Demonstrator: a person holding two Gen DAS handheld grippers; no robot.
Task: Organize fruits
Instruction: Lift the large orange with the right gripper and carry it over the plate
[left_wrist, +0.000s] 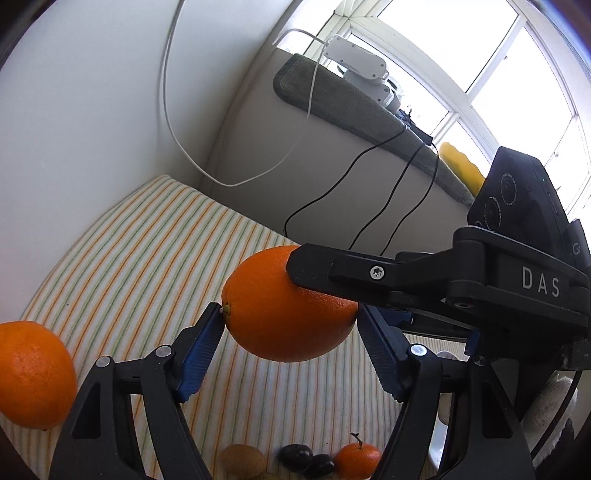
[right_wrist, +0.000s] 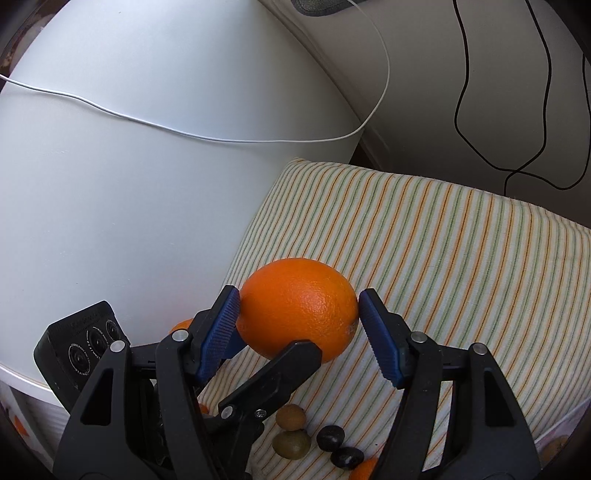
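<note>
One large orange hangs above the striped cloth, and both grippers grip it. My left gripper is shut on it, its blue pads pressing the stem end and the opposite side. A black finger of the right gripper reaches in from the right across the fruit's top. In the right wrist view the same orange sits between the blue pads of my right gripper, which is shut on it. A finger of the left gripper crosses below it. A second orange shows at the left edge.
Small fruits lie on the cloth below: a kiwi, dark plums, a mandarin. The right wrist view shows brown-green fruits and dark ones. A white wall and hanging cables stand behind.
</note>
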